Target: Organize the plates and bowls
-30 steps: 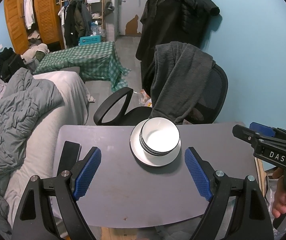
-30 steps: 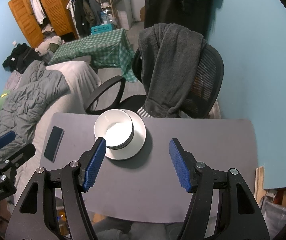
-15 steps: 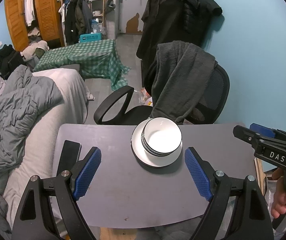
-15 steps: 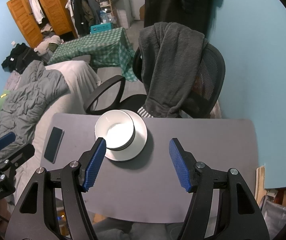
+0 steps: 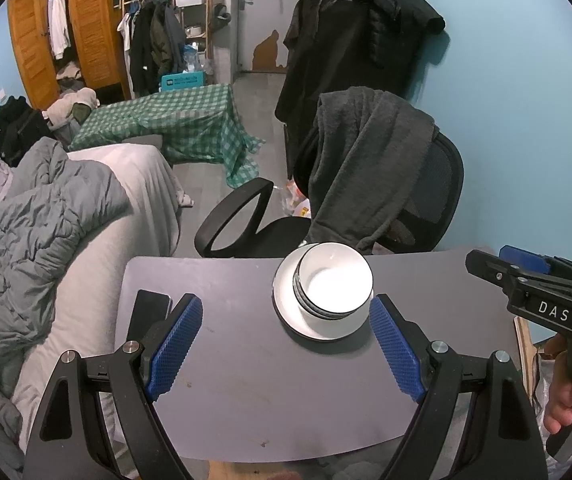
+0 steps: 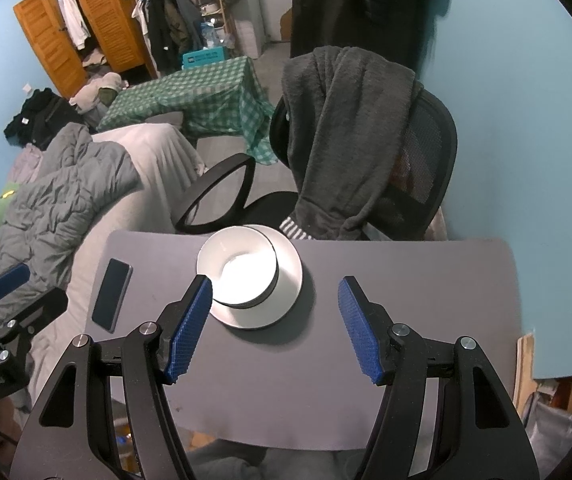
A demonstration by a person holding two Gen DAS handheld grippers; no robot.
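A stack of white bowls (image 5: 332,282) (image 6: 240,266) with dark rims sits on a white plate (image 5: 286,304) (image 6: 290,280) near the far edge of the grey table (image 5: 266,392) (image 6: 406,280). My left gripper (image 5: 286,312) hangs above the table's near side, open, nothing between its blue pads; the stack lies just beyond its right pad. My right gripper (image 6: 274,294) is open and empty too, with the stack beyond its left pad. Each gripper shows at the edge of the other's view, the right gripper's body (image 5: 542,300) held by a hand.
A black phone (image 5: 148,310) (image 6: 112,294) lies at the table's left end. Behind the table stands a black office chair (image 5: 426,200) (image 6: 426,148) draped with a grey garment. A bed with a grey duvet (image 5: 46,232) runs along the left.
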